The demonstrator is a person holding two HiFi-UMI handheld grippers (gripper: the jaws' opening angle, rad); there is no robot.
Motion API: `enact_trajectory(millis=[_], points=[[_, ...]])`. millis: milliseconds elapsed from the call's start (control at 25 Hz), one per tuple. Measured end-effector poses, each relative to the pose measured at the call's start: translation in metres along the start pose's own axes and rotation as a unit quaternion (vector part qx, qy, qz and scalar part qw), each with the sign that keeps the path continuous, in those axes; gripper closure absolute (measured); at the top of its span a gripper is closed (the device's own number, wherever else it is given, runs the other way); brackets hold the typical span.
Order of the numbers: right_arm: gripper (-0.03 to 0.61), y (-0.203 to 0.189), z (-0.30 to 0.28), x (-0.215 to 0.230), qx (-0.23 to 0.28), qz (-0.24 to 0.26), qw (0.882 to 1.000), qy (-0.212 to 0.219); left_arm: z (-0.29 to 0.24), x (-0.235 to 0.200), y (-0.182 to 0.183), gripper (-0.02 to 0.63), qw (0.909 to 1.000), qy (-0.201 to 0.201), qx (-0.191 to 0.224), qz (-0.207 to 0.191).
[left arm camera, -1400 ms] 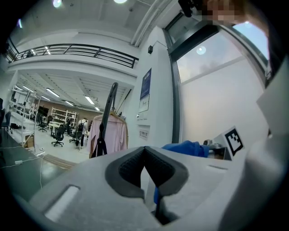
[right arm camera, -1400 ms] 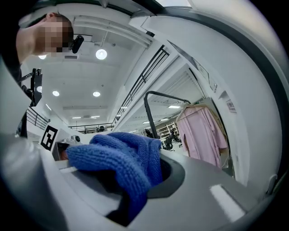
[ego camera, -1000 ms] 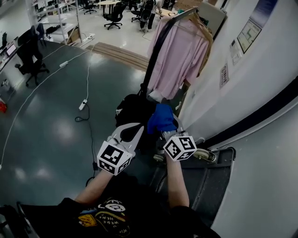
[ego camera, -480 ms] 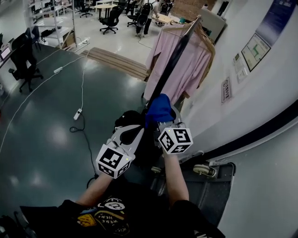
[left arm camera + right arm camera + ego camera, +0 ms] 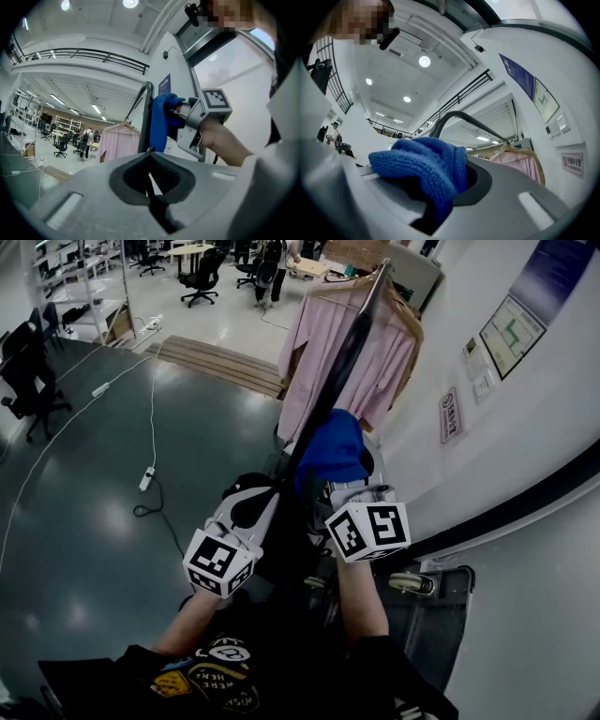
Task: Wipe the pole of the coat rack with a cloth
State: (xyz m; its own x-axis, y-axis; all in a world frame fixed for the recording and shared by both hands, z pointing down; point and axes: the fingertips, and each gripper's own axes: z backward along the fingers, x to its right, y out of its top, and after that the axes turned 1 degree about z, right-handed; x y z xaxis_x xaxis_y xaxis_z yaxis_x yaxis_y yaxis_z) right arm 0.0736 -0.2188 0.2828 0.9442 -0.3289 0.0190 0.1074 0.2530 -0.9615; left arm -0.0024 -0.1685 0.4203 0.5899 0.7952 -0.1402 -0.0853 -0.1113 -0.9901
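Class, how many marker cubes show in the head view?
2: a cube on the left gripper, another cube on the right gripper holding the cloth. None seems hidden.

Bright ceiling lights, floor glare — fisheye-warped edges, dark vignette

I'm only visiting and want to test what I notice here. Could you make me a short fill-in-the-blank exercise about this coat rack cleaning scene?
1. The right gripper is shut on a ___ cloth.
2. On the coat rack, the cloth rests against the black ___.
3. A ___ garment hangs on the rack.

Missing words: blue; pole; pink.
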Motion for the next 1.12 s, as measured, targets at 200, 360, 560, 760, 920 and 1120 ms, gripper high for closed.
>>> enact_trajectory(millis=[200, 360, 560, 760, 920, 1120], points=[[0.535, 0.062, -0.044, 0.032, 0.068, 0.015, 0.997, -0.020, -0.012, -0.007, 0.008, 0.609, 0.9998, 0.017, 0.002, -0.006], [0.537, 0.090, -0.087, 0.074, 0.084, 0.014, 0.995, -0.044, -0.015, -0.012, 0.014, 0.609, 0.9990, 0.044, 0.005, -0.004], [0.537, 0.090, -0.146, 0.146, 0.050, 0.002, 0.994, -0.092, -0.018, -0.017, 0.030, 0.609, 0.9976, 0.065, 0.012, -0.020], [0.540, 0.091, -0.144, 0.141, 0.055, -0.040, 0.996, -0.053, -0.025, -0.018, 0.031, 0.609, 0.9964, 0.079, 0.014, -0.026], [0.540, 0.097, -0.101, 0.088, 0.089, -0.051, 0.994, 0.029, -0.030, -0.021, 0.033, 0.609, 0.9959, 0.083, 0.014, -0.034], [0.540, 0.078, -0.050, 0.031, 0.095, -0.001, 0.993, 0.066, -0.035, -0.021, 0.040, 0.609, 0.9950, 0.088, 0.026, -0.039]])
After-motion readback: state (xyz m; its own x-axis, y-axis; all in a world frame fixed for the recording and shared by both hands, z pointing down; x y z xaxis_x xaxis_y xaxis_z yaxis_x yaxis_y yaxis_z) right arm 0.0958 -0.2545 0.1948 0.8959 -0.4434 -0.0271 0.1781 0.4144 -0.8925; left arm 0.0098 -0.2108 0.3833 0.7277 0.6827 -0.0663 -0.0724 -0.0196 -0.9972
